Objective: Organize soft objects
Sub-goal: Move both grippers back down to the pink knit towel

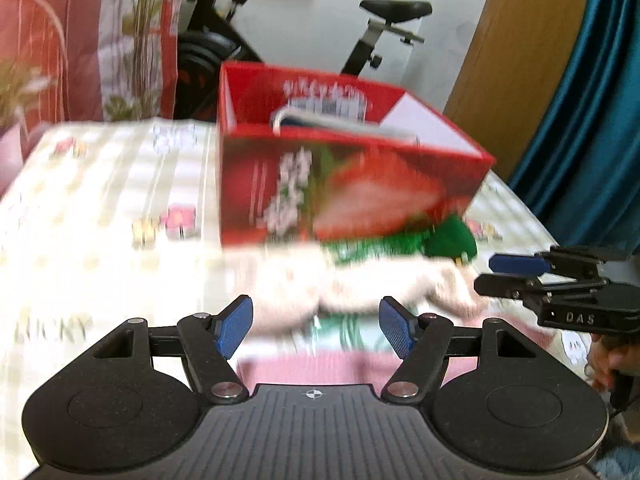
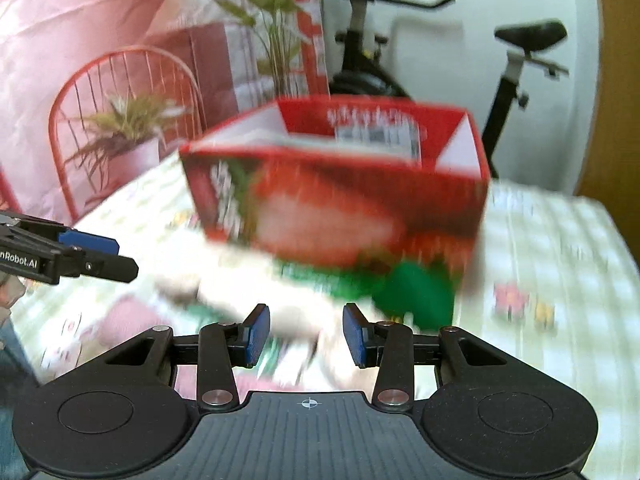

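Two hand-held tools close in on a heap of soft things lying on the checked-cloth worktop (image 1: 100, 184), just in front of a red box (image 1: 340, 184). The left tool (image 1: 316, 330) is spread wide and grips nothing; the right tool (image 2: 307, 334) is about half open, also empty. A cream plush (image 1: 360, 284) lies across the heap, a green plush (image 2: 416, 296) sits against the box, and pink cloth (image 1: 312, 364) is nearest the left tool. Motion blur hides finer detail. All look light, limp and yielding, likely to sag when lifted; pinching the cream plush at its thick middle seems the surest hold.
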